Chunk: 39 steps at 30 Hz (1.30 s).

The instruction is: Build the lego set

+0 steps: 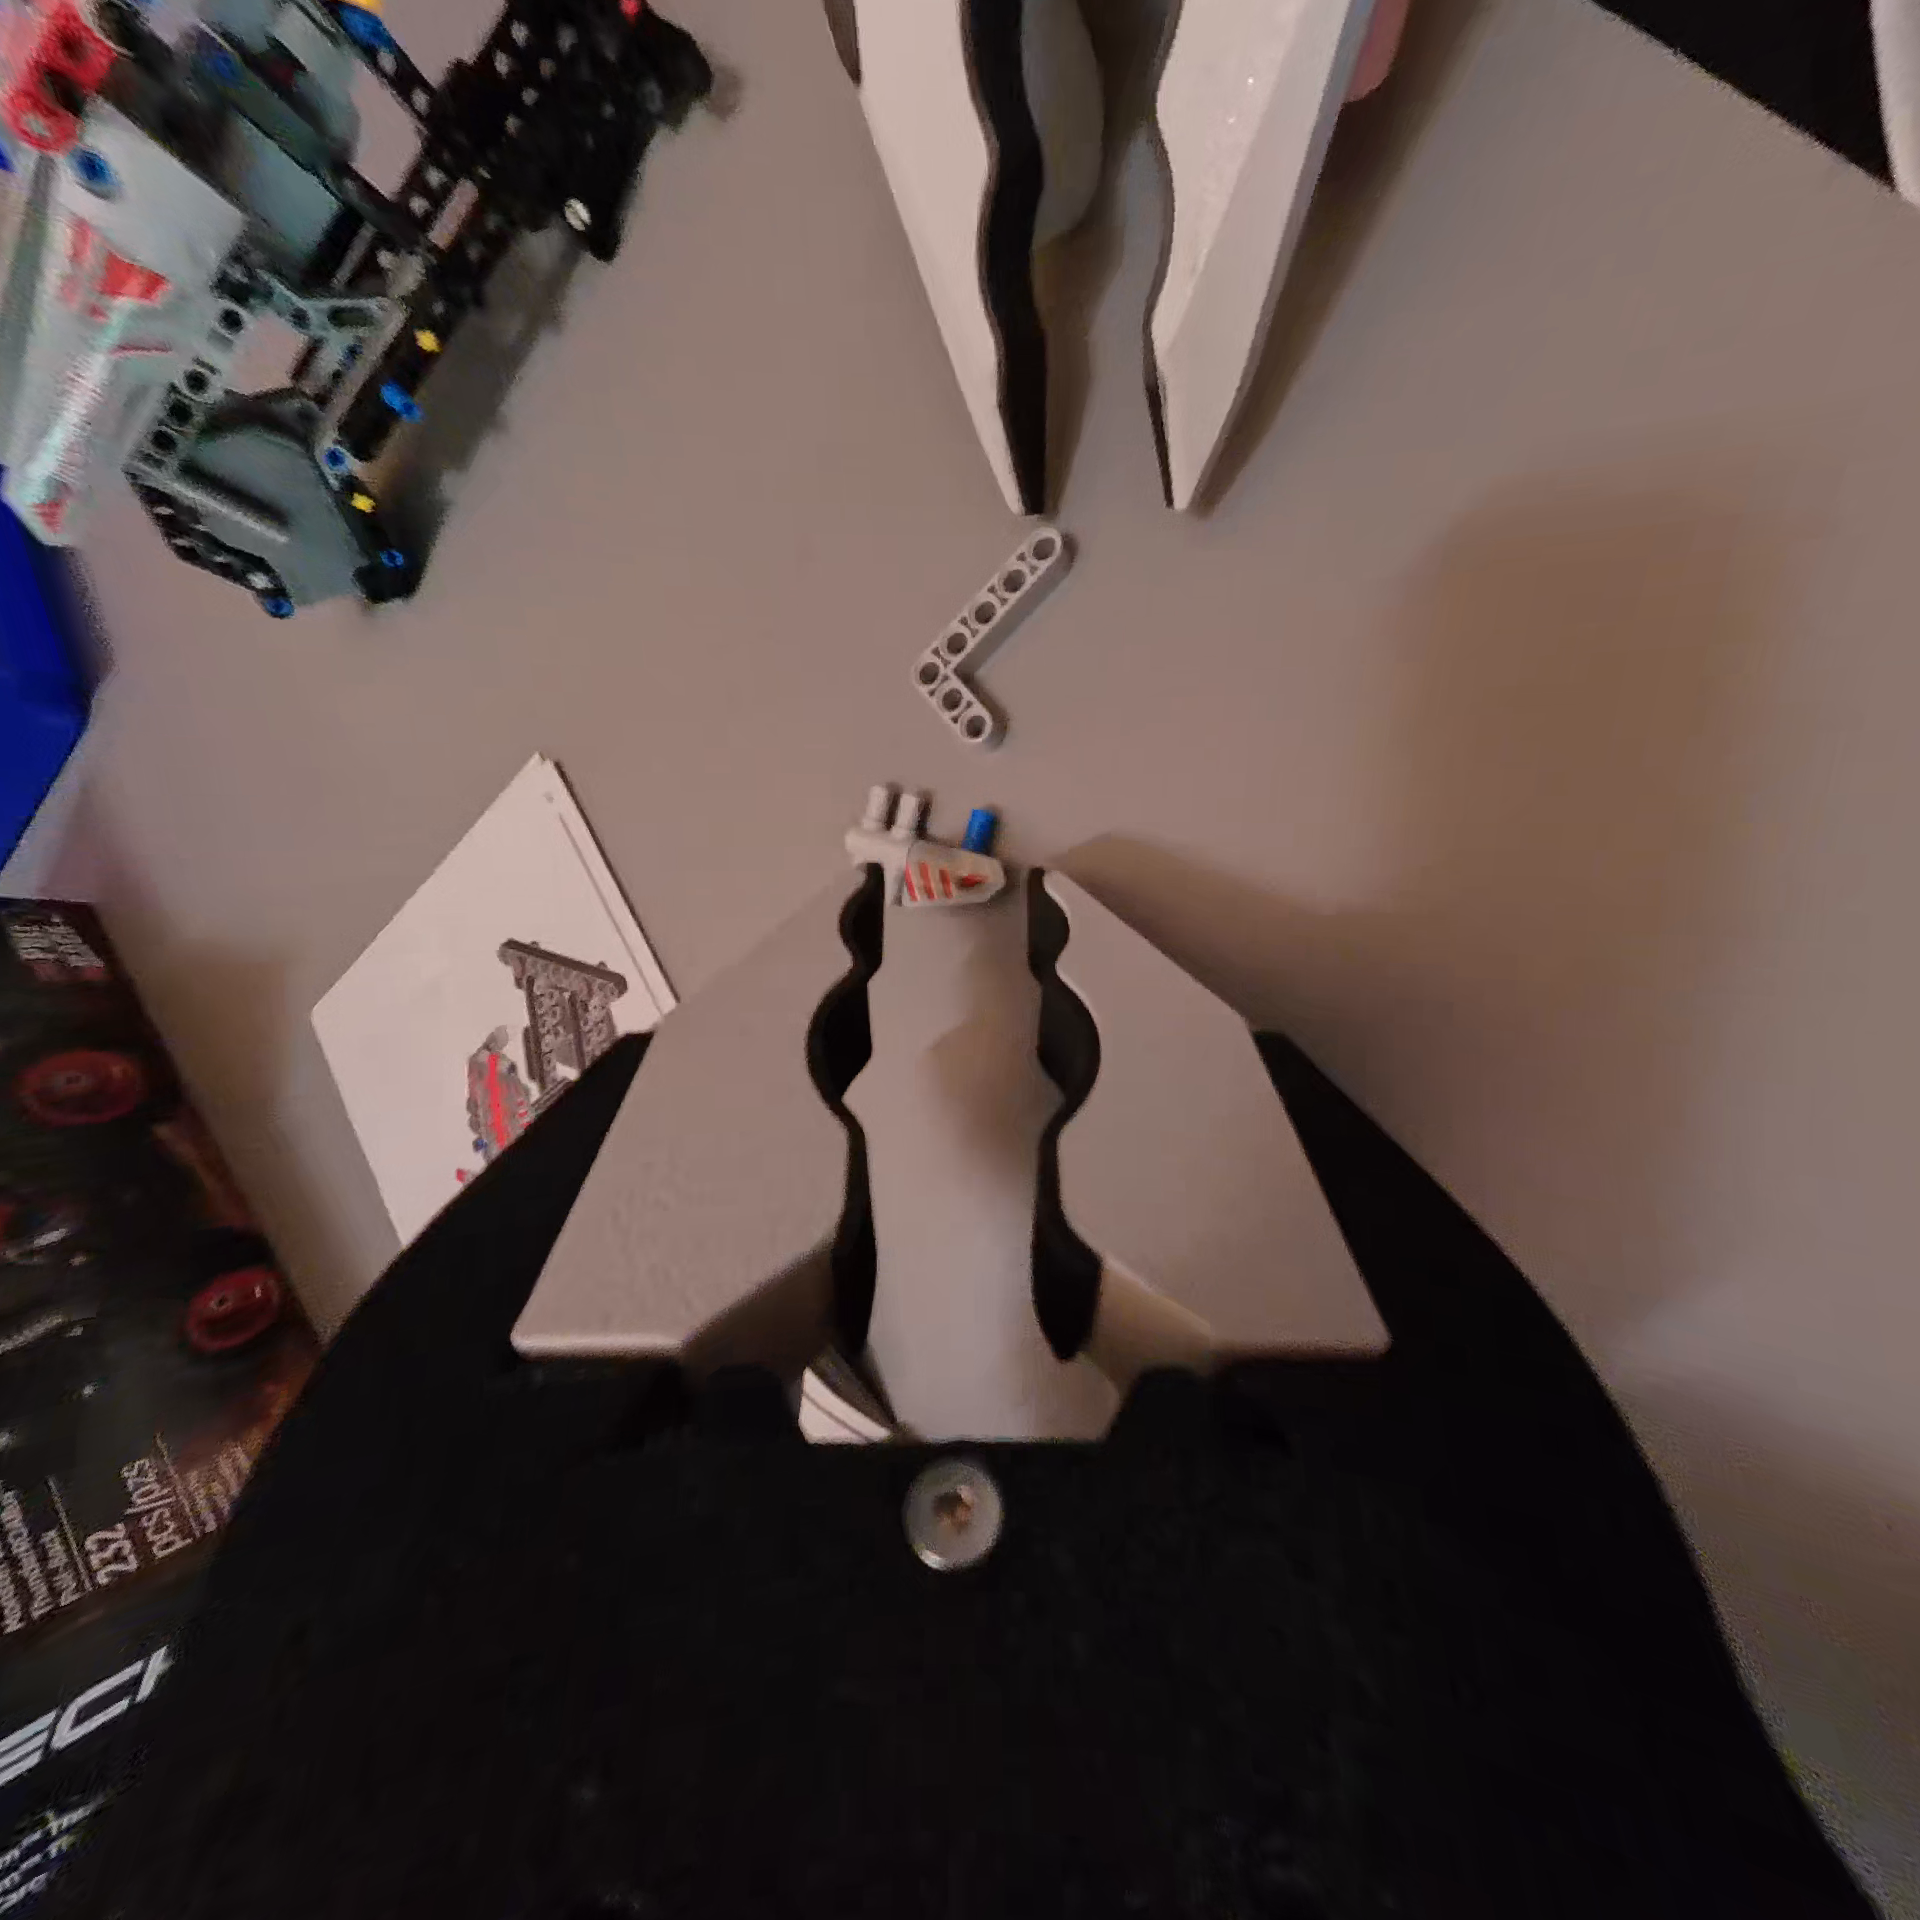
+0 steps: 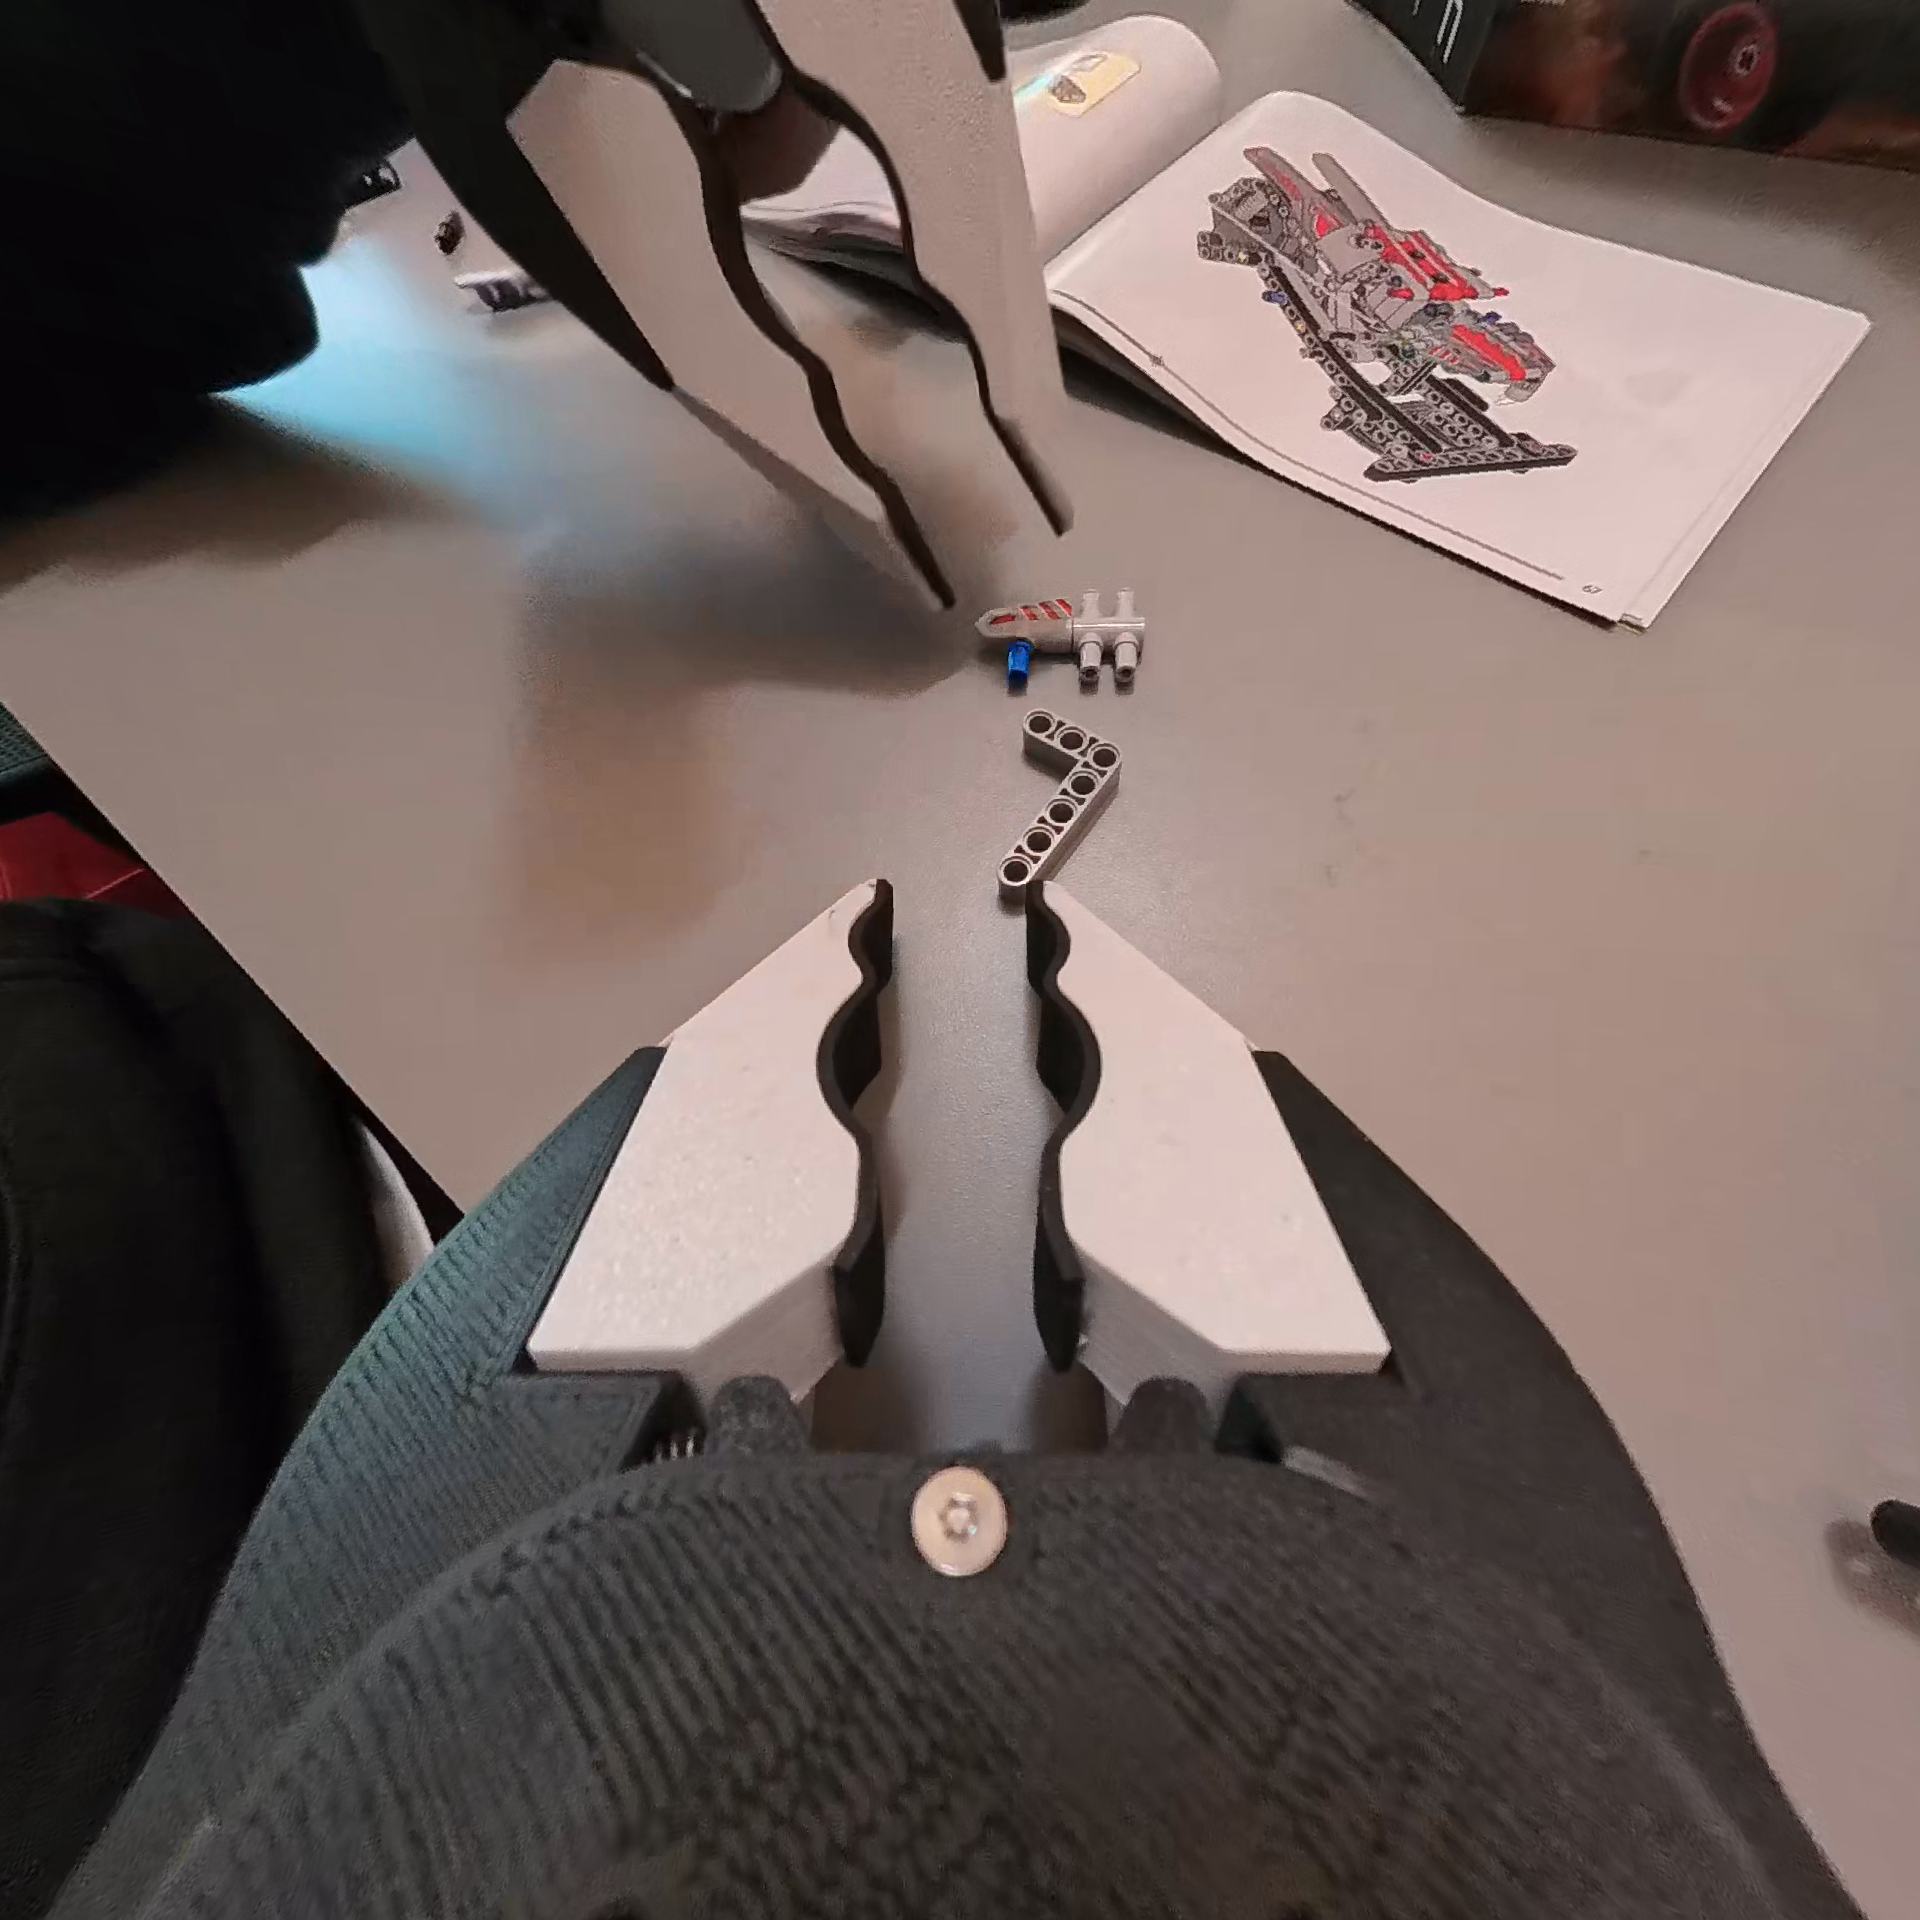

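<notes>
Where the left wrist view looks down on the grey table, the left gripper stands with fingers apart, its tips just beside a small grey sub-assembly with red stripes and a blue pin. Beyond lies an L-shaped grey beam, and past it the right gripper, also parted and empty. A partly built model sits far left, near an instruction booklet and the box.

In the right wrist view, the right gripper is open, one tip next to the beam; the sub-assembly lies beyond, near the left gripper. Both pieces look light, rigid and smooth; the beam is probably best pinched across its long arm.
</notes>
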Each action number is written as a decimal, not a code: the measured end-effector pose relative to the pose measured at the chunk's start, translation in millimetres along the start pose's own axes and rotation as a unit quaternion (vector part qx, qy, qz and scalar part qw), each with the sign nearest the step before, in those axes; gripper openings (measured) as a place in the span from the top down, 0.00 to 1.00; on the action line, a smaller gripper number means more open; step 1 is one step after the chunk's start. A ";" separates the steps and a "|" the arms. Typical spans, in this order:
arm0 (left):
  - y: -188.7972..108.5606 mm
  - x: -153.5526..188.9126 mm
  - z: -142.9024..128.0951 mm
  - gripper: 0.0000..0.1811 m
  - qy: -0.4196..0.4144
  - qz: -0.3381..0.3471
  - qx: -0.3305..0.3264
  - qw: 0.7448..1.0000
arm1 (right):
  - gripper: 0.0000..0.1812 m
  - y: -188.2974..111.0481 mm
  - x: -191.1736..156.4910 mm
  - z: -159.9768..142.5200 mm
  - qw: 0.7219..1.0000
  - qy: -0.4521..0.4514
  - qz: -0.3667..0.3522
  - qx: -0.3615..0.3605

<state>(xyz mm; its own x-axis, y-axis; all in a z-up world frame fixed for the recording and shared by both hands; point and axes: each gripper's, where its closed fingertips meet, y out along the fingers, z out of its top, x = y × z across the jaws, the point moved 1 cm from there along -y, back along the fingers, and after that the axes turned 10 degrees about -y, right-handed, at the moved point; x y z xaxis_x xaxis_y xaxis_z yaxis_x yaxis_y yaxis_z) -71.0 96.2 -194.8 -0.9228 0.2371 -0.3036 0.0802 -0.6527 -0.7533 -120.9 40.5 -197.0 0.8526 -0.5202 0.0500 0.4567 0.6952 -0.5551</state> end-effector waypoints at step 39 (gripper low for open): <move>-2.0 -16.4 28.8 1.00 0.144 0.180 -0.079 0.970 | 0.84 -13.4 22.4 30.7 0.966 -0.205 -0.151 0.049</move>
<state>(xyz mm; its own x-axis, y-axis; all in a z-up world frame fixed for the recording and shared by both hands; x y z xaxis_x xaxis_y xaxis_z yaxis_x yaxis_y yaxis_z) -66.9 72.9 -171.6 -0.6828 0.2203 -0.6966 0.4551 -0.6177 -0.6414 -100.1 34.8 -162.9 0.6960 -0.4806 0.5335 0.7054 0.5965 -0.3829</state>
